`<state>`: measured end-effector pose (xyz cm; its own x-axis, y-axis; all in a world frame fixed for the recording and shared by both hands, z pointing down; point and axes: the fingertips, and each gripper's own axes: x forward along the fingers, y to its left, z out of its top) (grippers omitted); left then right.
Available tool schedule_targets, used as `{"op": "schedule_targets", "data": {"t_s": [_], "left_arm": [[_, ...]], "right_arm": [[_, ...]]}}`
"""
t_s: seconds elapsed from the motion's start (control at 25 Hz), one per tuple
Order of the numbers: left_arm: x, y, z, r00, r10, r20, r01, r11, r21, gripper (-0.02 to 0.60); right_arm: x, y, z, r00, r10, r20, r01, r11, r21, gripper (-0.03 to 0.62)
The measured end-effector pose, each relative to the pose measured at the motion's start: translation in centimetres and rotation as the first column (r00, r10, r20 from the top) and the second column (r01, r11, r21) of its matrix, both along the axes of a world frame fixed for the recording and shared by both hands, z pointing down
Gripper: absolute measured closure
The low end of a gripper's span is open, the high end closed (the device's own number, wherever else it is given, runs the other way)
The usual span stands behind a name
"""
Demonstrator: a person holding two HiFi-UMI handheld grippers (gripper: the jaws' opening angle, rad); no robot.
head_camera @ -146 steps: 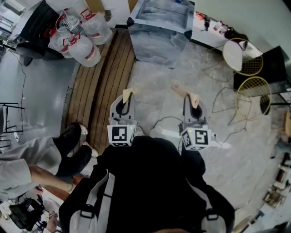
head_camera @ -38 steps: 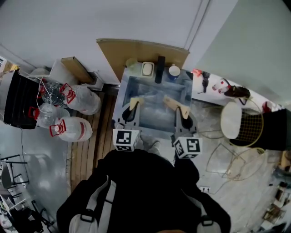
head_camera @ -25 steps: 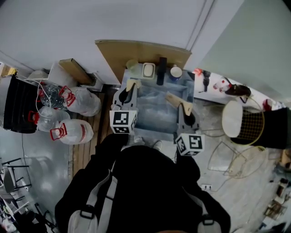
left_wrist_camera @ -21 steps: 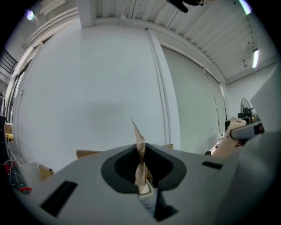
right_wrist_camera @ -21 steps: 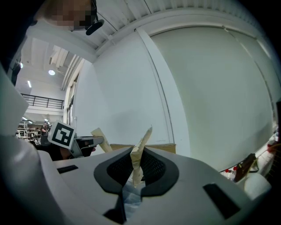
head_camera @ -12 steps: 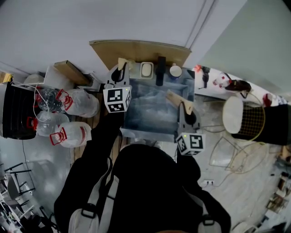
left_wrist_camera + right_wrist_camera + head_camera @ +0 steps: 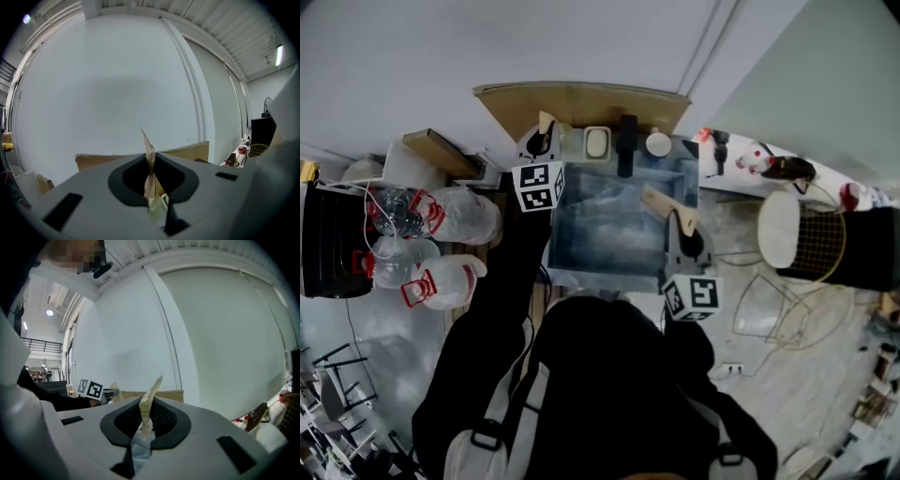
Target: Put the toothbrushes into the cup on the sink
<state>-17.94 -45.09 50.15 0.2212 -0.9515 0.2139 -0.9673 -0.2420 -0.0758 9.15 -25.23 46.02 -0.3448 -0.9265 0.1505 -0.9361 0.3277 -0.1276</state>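
While both hands reach out over the one sink (image 7: 602,274), there are two grippers to count. The left gripper (image 7: 546,122) sits at the sink's back left corner, its jaws closed tip to tip with nothing between them. The right gripper (image 7: 651,195) hangs above the right half of the basin, and its jaws are likewise pressed together and empty.

Along the sink's back ledge three things show clearly. One is a pale rectangular dish (image 7: 597,142) just left of centre. One is a dark faucet (image 7: 626,148) at the centre. One is a round cup (image 7: 657,143) right of the faucet. What the cup and the dish hold is too small to tell. The basin itself shows only its grey metal floor. The toothbrushes cannot be picked out in any view.

Behind the sink one flat cardboard sheet (image 7: 581,98) leans on the wall, and one small cardboard box (image 7: 436,150) lies to the sink's left. Further left lie clear water jugs (image 7: 473,217) with red handles. At least three can be counted, but they overlap too much for a sure number. One black crate (image 7: 328,258) stands beyond them. Right of the sink runs a white tabletop (image 7: 741,180) with a few small red and dark items, too small to name. In front of it stands one round white seat (image 7: 783,230).
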Motion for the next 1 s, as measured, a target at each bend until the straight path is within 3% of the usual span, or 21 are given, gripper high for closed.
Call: {"op": "schedule_targets", "data": {"t_s": [0.28,0.56,0.72,1.0], "left_arm": [[-0.5,-1.7,4.8,0.999,-0.016,-0.04,0.011,0.992,-0.122,0.548],[-0.2,-1.5,8.9,1.0,0.003,-0.023,-0.008,0.971,-0.238,0.533],[0.1,-0.8,8.3,0.999,0.024,-0.022,-0.028,0.975,-0.223,0.468],[0.8,1.5,4.5,0.997,0.032,-0.075,-0.043,0.988,-0.148,0.459]], "right_arm": [[0.7,0.0,0.5,1.0,0.019,-0.008,-0.019,1.0,-0.014,0.562],[1.0,0.3,0.6,1.0,0.026,-0.01,-0.026,0.999,-0.02,0.562],[1.0,0.4,0.6,1.0,0.023,-0.009,-0.023,1.0,-0.019,0.562],[0.9,0.6,0.2,1.0,0.014,-0.004,-0.014,1.0,-0.007,0.562]]}}
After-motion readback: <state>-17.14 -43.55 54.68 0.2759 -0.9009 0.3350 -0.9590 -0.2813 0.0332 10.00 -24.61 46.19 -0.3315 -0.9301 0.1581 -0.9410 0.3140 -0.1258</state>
